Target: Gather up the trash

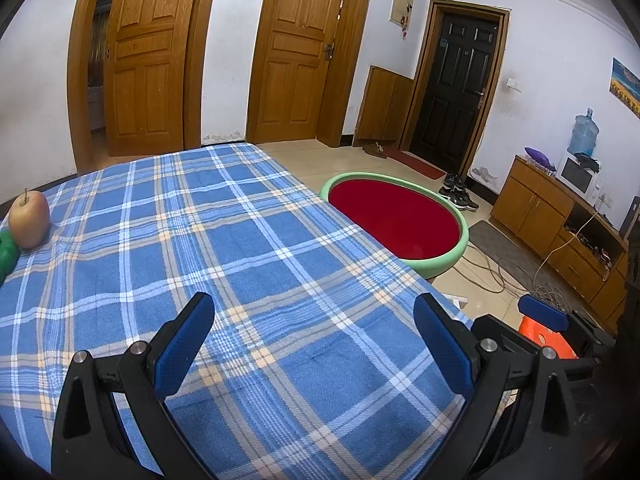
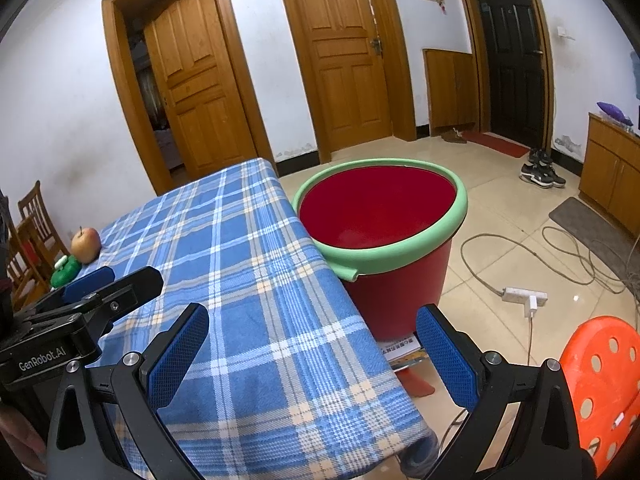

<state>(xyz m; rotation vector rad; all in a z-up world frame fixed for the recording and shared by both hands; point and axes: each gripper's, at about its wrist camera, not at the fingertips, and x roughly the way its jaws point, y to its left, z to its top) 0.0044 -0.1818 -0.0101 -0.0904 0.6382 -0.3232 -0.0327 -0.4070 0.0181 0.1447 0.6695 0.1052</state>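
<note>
beside plaid cloth [image 2: 248, 280], round red bucket [image 2: 384, 240]

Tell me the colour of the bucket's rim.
Light green, around a red bucket; the rim shows best in the right wrist view.

Table [image 1: 248, 240] under a blue plaid cloth [image 2: 248, 280]. At its far left corner, 1 apple [image 1: 29, 219], upright with stem up, and touching it a green object [image 1: 7, 254], partly cut off by the frame edge. Remaining cloth bare. Beige tiled floor [image 2: 500, 208] alongside.
</note>
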